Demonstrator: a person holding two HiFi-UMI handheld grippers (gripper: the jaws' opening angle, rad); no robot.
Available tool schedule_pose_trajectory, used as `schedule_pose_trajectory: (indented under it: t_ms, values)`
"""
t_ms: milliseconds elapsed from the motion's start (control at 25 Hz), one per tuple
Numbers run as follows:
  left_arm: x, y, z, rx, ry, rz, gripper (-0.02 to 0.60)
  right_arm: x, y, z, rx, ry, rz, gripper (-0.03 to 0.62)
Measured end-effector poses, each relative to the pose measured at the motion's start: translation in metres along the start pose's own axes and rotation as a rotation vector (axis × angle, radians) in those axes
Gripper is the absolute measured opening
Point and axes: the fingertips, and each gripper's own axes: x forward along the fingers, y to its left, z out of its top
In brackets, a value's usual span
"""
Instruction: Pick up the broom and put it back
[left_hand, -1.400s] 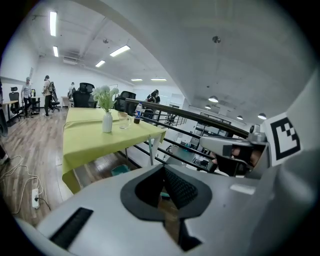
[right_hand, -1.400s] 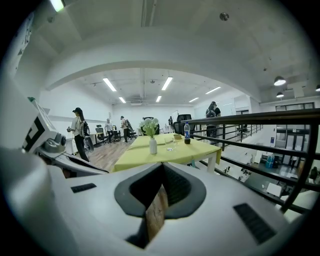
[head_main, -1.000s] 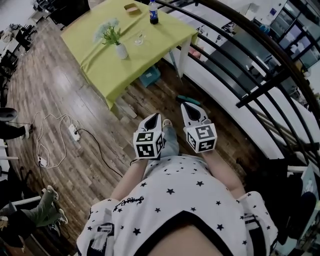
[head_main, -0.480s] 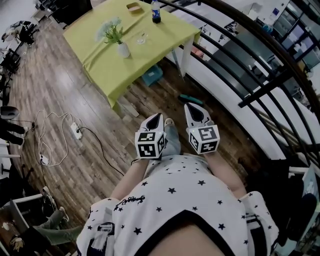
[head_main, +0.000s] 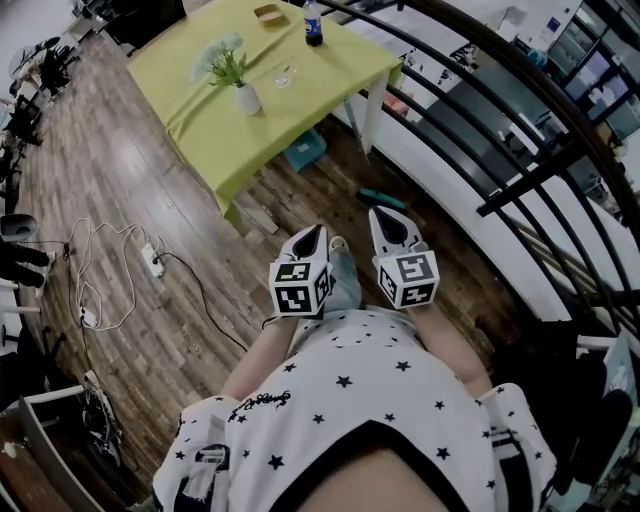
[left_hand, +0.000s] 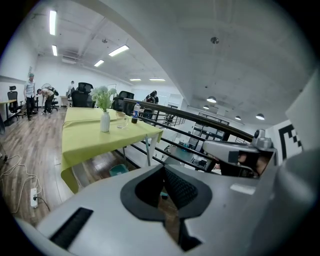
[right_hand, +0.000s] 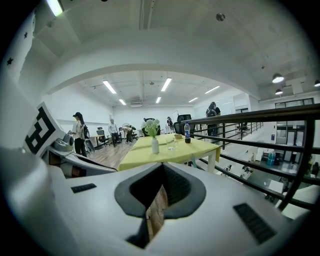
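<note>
I see no broom that I can name for sure. A dark teal elongated object (head_main: 382, 198) lies on the wooden floor by the railing, just beyond my right gripper; I cannot tell what it is. Both grippers are held close to the person's body, side by side and pointing forward. The left gripper (head_main: 313, 232) (left_hand: 163, 172) has its jaws together with nothing between them. The right gripper (head_main: 381, 213) (right_hand: 162, 175) is likewise shut and empty. In each gripper view only a thin slit of floor shows between the pads.
A yellow-green table (head_main: 200, 130) stands ahead with a vase of flowers (head_main: 245, 98), a glass (head_main: 282, 75) and a bottle (head_main: 313, 25). A teal bin (head_main: 303, 152) sits under it. A black railing (head_main: 480, 110) runs along the right. Cables and a power strip (head_main: 152, 262) lie at left.
Both grippers have stayed where they were. A person's legs at the lower left of the head view have gone out of sight.
</note>
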Motion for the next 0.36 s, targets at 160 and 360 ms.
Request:
schedule_pose_trajectory:
  t_ms: [160, 360]
  values:
    - [-0.0002, -0.0004, 0.0008, -0.002, 0.0, 0.001, 0.011, 0.0008, -0.0004, 0.0006, -0.003, 0.001, -0.001, -0.006]
    - [0.0004, -0.0005, 0.0014, -0.007, 0.002, 0.0, 0.011, 0.0018, -0.0033, 0.0007, 0.0, 0.007, -0.006, -0.007]
